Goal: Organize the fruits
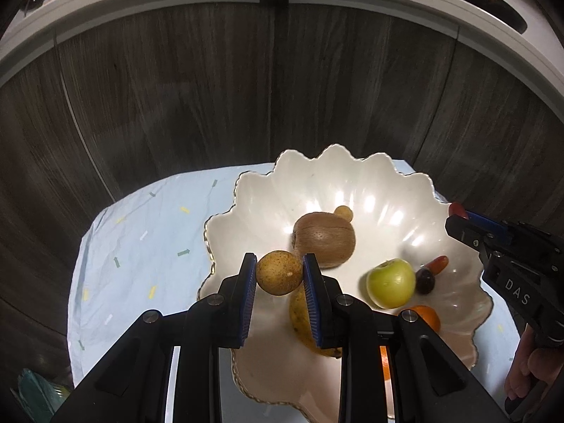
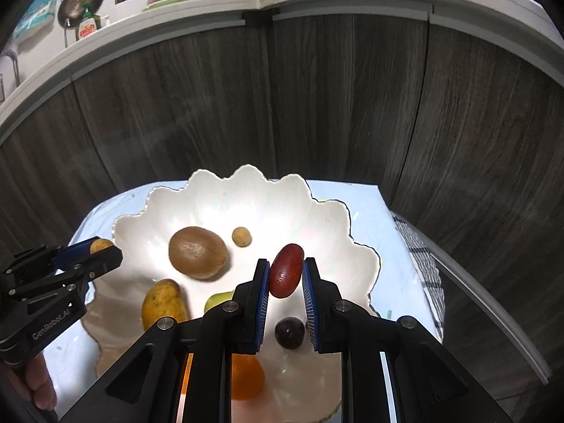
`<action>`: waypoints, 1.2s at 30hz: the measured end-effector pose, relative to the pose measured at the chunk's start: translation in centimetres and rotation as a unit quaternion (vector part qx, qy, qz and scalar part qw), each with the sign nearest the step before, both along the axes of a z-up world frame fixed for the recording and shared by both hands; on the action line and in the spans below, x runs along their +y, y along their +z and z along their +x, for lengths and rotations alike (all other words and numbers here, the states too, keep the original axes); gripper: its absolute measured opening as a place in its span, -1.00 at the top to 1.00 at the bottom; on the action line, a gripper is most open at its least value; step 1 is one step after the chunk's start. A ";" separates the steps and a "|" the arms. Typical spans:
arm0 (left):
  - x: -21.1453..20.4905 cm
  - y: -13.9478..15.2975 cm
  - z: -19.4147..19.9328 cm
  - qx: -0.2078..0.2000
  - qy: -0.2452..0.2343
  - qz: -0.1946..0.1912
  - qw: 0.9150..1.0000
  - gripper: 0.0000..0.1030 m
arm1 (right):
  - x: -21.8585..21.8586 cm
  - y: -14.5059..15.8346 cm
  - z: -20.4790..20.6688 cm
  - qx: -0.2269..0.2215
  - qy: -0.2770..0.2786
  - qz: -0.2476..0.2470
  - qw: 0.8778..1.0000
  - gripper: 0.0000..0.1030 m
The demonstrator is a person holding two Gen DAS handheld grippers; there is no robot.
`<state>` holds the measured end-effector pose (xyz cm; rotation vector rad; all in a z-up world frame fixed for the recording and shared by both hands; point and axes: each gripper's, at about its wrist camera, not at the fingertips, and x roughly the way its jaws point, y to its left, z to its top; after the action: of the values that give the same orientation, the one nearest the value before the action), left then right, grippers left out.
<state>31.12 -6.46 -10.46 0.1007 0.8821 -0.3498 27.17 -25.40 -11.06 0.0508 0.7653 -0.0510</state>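
My left gripper (image 1: 279, 272) is clamped on a speckled yellow ball fruit (image 1: 278, 272) over the bowl's (image 1: 356, 176) left rim; I'd lower it before letting go, aiming clear of the mango (image 2: 163, 304) and big brown fruit (image 1: 324, 239). My right gripper (image 2: 286, 275) pinches a red oblong fruit (image 2: 286, 275) above the dark grape (image 2: 289, 332) and orange (image 2: 246, 377). Apple (image 1: 390, 283) sits between.

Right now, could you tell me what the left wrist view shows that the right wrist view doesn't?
Only the left wrist view shows the whole green apple and a small red fruit beside the dark grape. Only the right wrist view shows a dish soap bottle and hanging pan. Both show the bowl, brown fruit, and each gripper's held fruit: left, right.
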 end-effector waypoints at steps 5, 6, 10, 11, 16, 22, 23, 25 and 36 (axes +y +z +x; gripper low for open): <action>-0.1 -0.7 0.5 0.011 -0.002 -0.002 1.000 0.48 | -0.2 -0.8 1.1 0.014 -0.004 0.001 1.000 0.61; -0.1 -0.8 0.7 0.013 -0.003 -0.004 1.000 0.48 | -0.2 -0.9 1.3 0.017 -0.003 0.001 1.000 0.61; -0.3 -0.9 1.1 0.016 -0.001 -0.006 1.000 0.27 | -0.2 -1.3 1.8 0.027 -0.003 0.002 1.000 0.60; -0.2 -0.9 1.2 0.016 0.001 -0.008 1.000 0.14 | -0.2 -1.3 1.9 0.028 -0.002 0.001 1.000 0.59; -0.2 -0.6 1.0 0.017 0.004 -0.013 1.000 -0.09 | -0.1 -1.1 1.8 0.024 -0.004 -0.007 1.000 0.22; 0.2 0.2 0.2 0.009 0.018 -0.004 1.000 -0.45 | 0.1 -0.4 1.0 0.015 -0.004 -0.013 1.000 -0.02; 0.3 0.4 0.0 0.007 0.019 -0.004 1.000 -0.53 | 0.1 -0.2 0.9 0.015 -0.004 -0.012 1.000 -0.04; 0.5 0.9 -0.5 0.003 0.021 -0.001 1.000 -0.61 | 0.3 0.3 0.4 0.013 -0.003 -0.012 1.000 -0.07; 1.3 3.7 -4.1 -0.006 0.030 0.010 0.999 -0.83 | 1.3 2.8 -3.7 -0.002 -0.001 -0.002 1.000 -0.30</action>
<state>26.98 -5.13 -6.72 0.0948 0.8742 -0.2839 23.46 -24.11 -8.25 0.0480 0.7620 -0.0538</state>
